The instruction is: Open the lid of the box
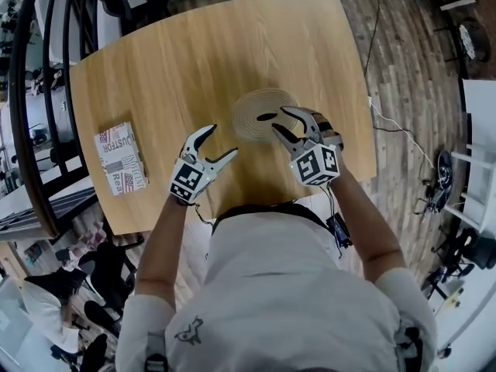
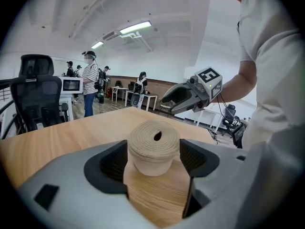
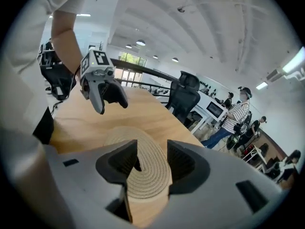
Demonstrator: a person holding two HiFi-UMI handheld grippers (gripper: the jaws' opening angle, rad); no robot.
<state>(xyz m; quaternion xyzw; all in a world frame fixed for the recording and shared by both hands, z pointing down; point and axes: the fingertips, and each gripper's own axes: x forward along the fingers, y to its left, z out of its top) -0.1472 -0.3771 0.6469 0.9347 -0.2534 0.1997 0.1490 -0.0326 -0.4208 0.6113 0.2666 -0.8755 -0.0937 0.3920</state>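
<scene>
With jaws apart and empty, the left gripper (image 1: 222, 141) faced the woven box (image 2: 153, 149) and the right gripper (image 1: 280, 119) hovered over its lid (image 3: 147, 175). A printed packet (image 1: 120, 159) lay well off the left gripper's left.

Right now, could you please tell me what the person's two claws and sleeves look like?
The left claw and right claw match: light grey shells, curved fingers lined with black ribbed pads, each carrying a white cube with black square markers. A dark cable trails from the right one. The person wears a pale short-sleeved T-shirt.

Head view overhead; low opposed gripper views, common box (image 2: 152, 162)
</scene>
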